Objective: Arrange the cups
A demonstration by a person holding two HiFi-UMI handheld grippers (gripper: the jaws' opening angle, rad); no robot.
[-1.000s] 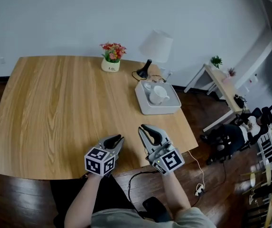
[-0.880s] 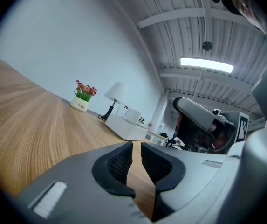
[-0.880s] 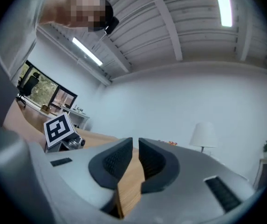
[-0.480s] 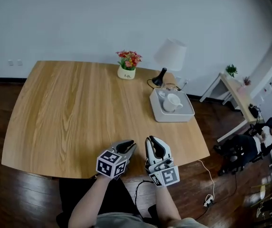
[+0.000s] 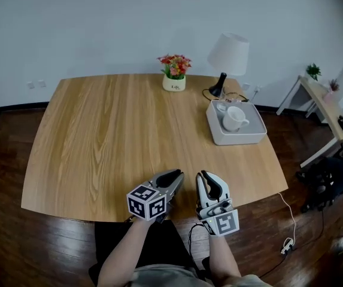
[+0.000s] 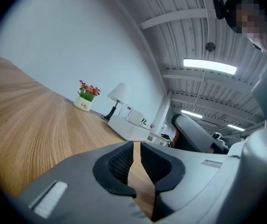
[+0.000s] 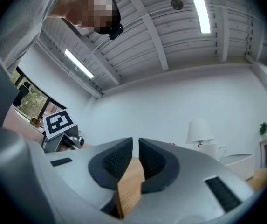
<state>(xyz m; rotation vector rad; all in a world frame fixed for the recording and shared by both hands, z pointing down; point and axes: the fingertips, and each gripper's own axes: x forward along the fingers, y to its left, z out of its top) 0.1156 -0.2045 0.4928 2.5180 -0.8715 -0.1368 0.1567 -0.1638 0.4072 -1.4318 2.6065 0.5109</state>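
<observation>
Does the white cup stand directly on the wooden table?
No, the white cup sits inside the gray tray, not on the bare wood.

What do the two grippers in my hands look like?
They match. The left gripper and right gripper have smooth, curved light-grey shells lined with black ribbed pads. Each carries a white cube printed with black square markers at the hand end. Your forearms are bare below a light grey top.

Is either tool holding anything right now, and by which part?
Nothing is held. The left tool and right tool are both shut and empty; the cups sit in the tray.
</observation>
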